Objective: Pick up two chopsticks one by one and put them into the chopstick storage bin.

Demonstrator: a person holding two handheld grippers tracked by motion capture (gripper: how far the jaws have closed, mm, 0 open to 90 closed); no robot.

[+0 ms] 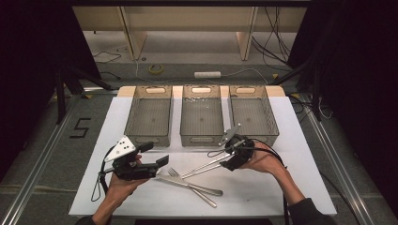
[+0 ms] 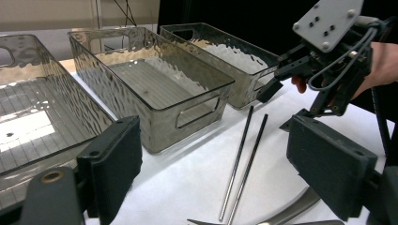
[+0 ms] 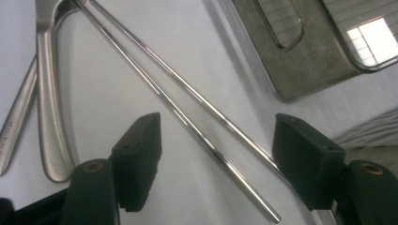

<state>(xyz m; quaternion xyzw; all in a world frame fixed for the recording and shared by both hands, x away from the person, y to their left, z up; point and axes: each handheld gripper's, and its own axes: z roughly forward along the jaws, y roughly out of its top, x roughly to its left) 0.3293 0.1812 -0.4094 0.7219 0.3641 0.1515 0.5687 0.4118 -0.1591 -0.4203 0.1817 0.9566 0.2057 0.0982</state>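
Grey floor beside the table bears a black "5" (image 1: pixel 80 127). White sheeting (image 1: pixel 291 187) covers the tabletop, where three clear, ripple-walled plastic bins (image 1: pixel 202 121) stand side by side. Before them lie two slim steel chopsticks (image 3: pixel 187 110), a fork (image 1: pixel 190 184) and a knife (image 1: pixel 187 183). The left gripper (image 1: pixel 159 154) hovers with jaws apart, holding nothing; the right gripper's (image 3: pixel 216 164) jaws gape astride the chopsticks' ends.

Both forearms come in from the near edge. The left tongs (image 1: pixel 159 155) sit low at near left, jaws spread wide and holding nothing. The right tongs (image 1: pixel 227 157) tilt down at centre-right, jaws also wide apart.
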